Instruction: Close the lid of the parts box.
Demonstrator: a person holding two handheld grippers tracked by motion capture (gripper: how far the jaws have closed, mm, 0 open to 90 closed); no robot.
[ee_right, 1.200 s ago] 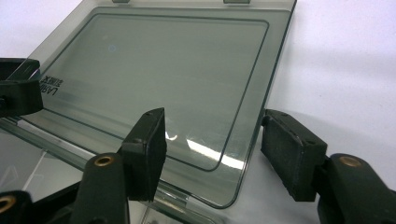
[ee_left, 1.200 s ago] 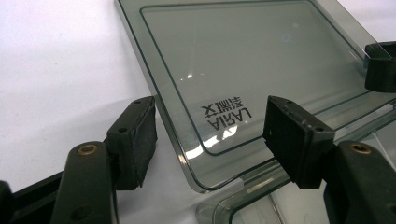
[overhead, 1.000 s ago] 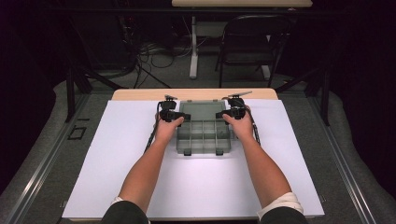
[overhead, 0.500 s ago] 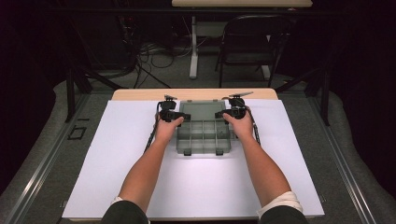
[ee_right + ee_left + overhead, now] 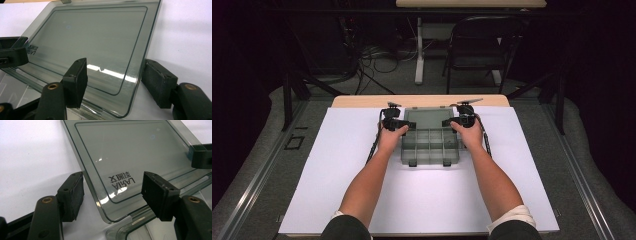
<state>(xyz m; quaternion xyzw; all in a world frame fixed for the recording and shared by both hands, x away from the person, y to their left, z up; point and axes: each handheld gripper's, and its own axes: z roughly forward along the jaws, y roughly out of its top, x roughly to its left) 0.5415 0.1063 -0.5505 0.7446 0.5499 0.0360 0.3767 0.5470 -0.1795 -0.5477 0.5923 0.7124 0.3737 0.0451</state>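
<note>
- High view: a clear smoky plastic organizer box (image 5: 430, 146) sits on a white sheet (image 5: 337, 170) that covers most of the table, toward the far middle, with a strip of bare wooden table (image 5: 362, 101) beyond it.
- Around the table — a folding chair (image 5: 482, 45), a white table leg (image 5: 418, 50) and loose cables (image 5: 372, 55) on the grey floor, all well apart from the work; nothing on the sheet stands between the hands and the box.
- The box's lid (image 5: 428, 118) is open and swung to the far side, with the hinge line running left to right; its two latches (image 5: 413, 163) are on the near edge, facing the person. The long axis of both tray and lid runs across the table, left to right.
- Dividers split the tray into a grid of small compartments; as far as can be told, they hold nothing.
- Left gripper (image 5: 398, 124) is at the lid's left end; in the left gripper view its jaws stand apart, released, with the lid's near corner (image 5: 110, 217) between them and neither pad (image 5: 75, 195) seen pressing on it. Mirrored lettering (image 5: 121, 181) shows through the plastic.
- Right gripper (image 5: 452, 122) is at the lid's right end; in the right gripper view its jaws are likewise spread wide either side of the lid's edge (image 5: 140, 65), not clamped — the other gripper's jaw shows at the far left.
</note>
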